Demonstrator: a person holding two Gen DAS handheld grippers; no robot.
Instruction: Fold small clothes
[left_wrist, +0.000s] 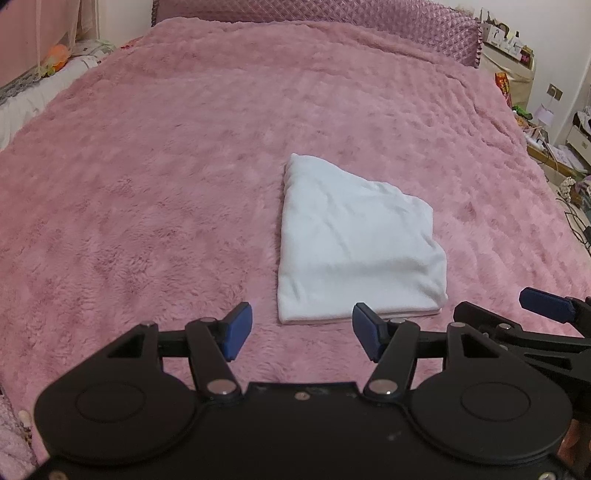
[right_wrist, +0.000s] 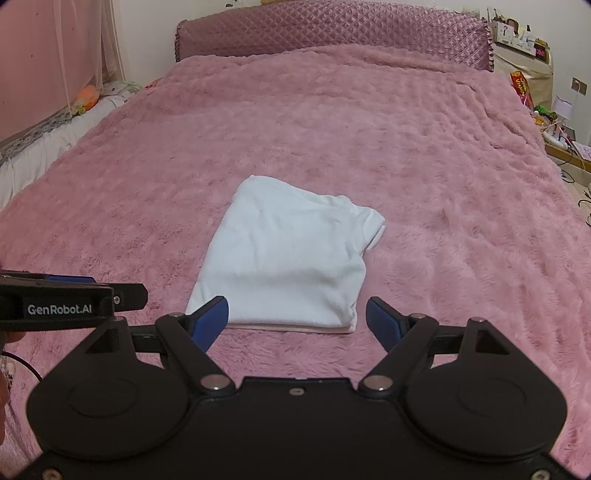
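A white garment (left_wrist: 354, 243) lies folded into a compact, roughly square bundle on the pink plush bedspread (left_wrist: 147, 184). In the right wrist view the same white garment (right_wrist: 288, 258) shows a sleeve tucked at its far right corner. My left gripper (left_wrist: 301, 332) hovers just short of the bundle's near edge, open, with nothing between its blue pads. My right gripper (right_wrist: 295, 321) is open too, its pads standing either side of the near edge without touching it. Part of the right gripper (left_wrist: 546, 301) shows at the right of the left wrist view, and the left gripper's body (right_wrist: 74, 299) at the left of the right wrist view.
A quilted purple headboard (right_wrist: 332, 33) closes the far end of the bed. A white frilled ledge with a toy (right_wrist: 86, 96) runs along the left side. A cluttered bedside cabinet (right_wrist: 524, 66) and cables on the floor (left_wrist: 576, 221) lie to the right.
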